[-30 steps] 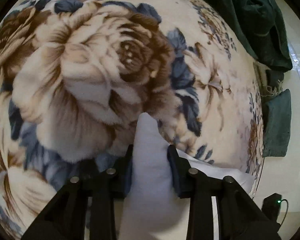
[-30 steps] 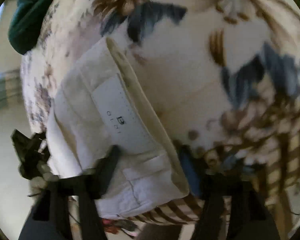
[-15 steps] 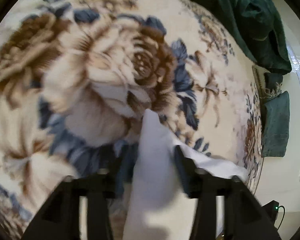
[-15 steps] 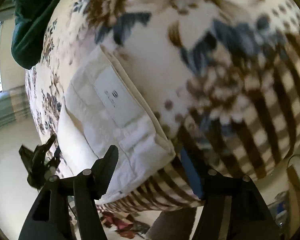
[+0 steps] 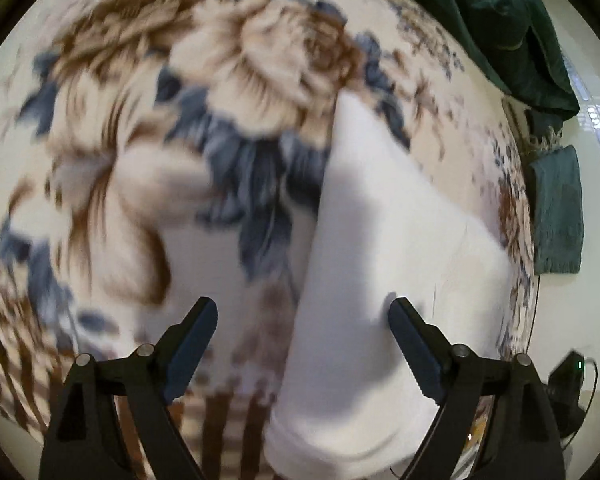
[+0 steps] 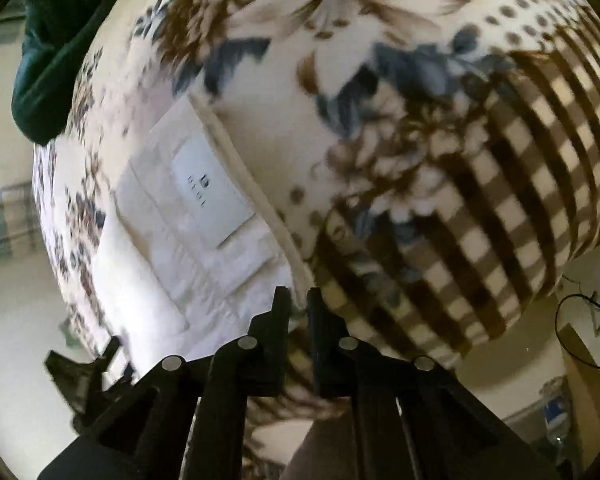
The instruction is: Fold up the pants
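Note:
The white pants (image 5: 380,264) lie folded on a floral blanket (image 5: 204,92). In the left wrist view my left gripper (image 5: 300,320) is open, its jaws wide apart above the pants' left edge and holding nothing. In the right wrist view the pants (image 6: 188,240) show their waistband with a white label (image 6: 210,190). My right gripper (image 6: 298,300) is shut, and its tips pinch the near corner of the waistband.
A dark green cloth (image 5: 500,28) is heaped at the far end of the bed, also in the right wrist view (image 6: 56,44). A green folded towel (image 5: 558,212) lies beyond the bed's right edge. The blanket's checked border (image 6: 512,200) hangs over the near edge.
My left gripper has let go of the pants and opened wide, drawing back. My right gripper, open around the waistband before, has pulled back and shut on its near corner.

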Demonstrator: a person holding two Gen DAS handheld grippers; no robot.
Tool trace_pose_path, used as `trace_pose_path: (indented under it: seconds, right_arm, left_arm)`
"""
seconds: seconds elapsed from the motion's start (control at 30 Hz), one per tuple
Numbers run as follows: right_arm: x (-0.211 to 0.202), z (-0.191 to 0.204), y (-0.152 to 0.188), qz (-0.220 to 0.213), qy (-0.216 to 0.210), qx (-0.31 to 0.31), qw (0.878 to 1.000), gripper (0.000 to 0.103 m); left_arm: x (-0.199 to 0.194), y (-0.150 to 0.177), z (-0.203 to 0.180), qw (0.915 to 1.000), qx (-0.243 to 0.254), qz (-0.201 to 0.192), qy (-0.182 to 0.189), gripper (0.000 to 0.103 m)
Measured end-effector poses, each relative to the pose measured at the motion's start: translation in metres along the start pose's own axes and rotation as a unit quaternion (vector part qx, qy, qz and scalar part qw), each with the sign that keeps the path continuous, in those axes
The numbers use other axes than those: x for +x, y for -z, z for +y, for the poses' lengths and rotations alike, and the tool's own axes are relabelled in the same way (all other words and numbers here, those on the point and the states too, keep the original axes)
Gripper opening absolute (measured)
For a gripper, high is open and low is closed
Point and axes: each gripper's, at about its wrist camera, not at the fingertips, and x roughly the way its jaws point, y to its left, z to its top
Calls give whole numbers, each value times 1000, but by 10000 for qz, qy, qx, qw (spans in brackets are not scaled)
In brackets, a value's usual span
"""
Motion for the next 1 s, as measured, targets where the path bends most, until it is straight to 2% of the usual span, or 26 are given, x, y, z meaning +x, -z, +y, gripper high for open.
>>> trace_pose_path:
  seconds: [0.1,0.2,0.27,0.33,0.4,0.5,0.53,0.6,0.67,0.73,0.8,0.87,0.97,1.0]
  right_arm:
    - [-17,42,3,-57,403,-660,9970,15]
    - [-20,99,11,19,500,-1386,9891,30]
    - [-12,138,15,141,465,-1788,9827,31]
    - [4,186,23,371,490,-2276,9718,32]
    - [21,227,33,569,497,-2651,9613,34]
    - [59,286,52,928,691,-3171,9413,57]
    - [72,299,58,992,748,-3300,9358,57]
    - [107,327,70,1208,949,-3504,9239,57]
    - [142,339,79,1375,1259,-3531,9168,57]
    - [176,345,84,1452,1934,-3625,9001,60]
    - [200,354,91,1429,2405,-3756,8836,59]
    - [207,354,93,1367,2601,-3717,8806,53]
    - [199,356,92,1297,2622,-3792,8779,35]
    - [189,355,91,1242,2599,-3777,8800,27]
  left_arm:
    - [0,20,5,9995,-126,32,298,87]
    - [3,48,0,9988,137,24,469,86]
    - [9,76,2,9980,261,273,508,86]
    - [14,106,14,9966,64,542,621,85]
    - [14,126,23,9956,-49,735,571,84]
    - [1,135,37,9947,-383,707,641,84]
    - [-5,133,39,9955,-437,604,582,84]
    - [-18,121,42,9968,-452,288,593,84]
    - [-25,103,43,9972,-411,41,622,85]
    - [-27,89,45,9967,-420,-106,693,85]
    - [-21,76,44,9965,-322,-194,743,85]
    - [-7,68,42,9974,-152,-134,693,85]
    - [12,64,42,9915,-129,-23,1293,85]
    - [14,64,42,9897,-106,10,1428,79]
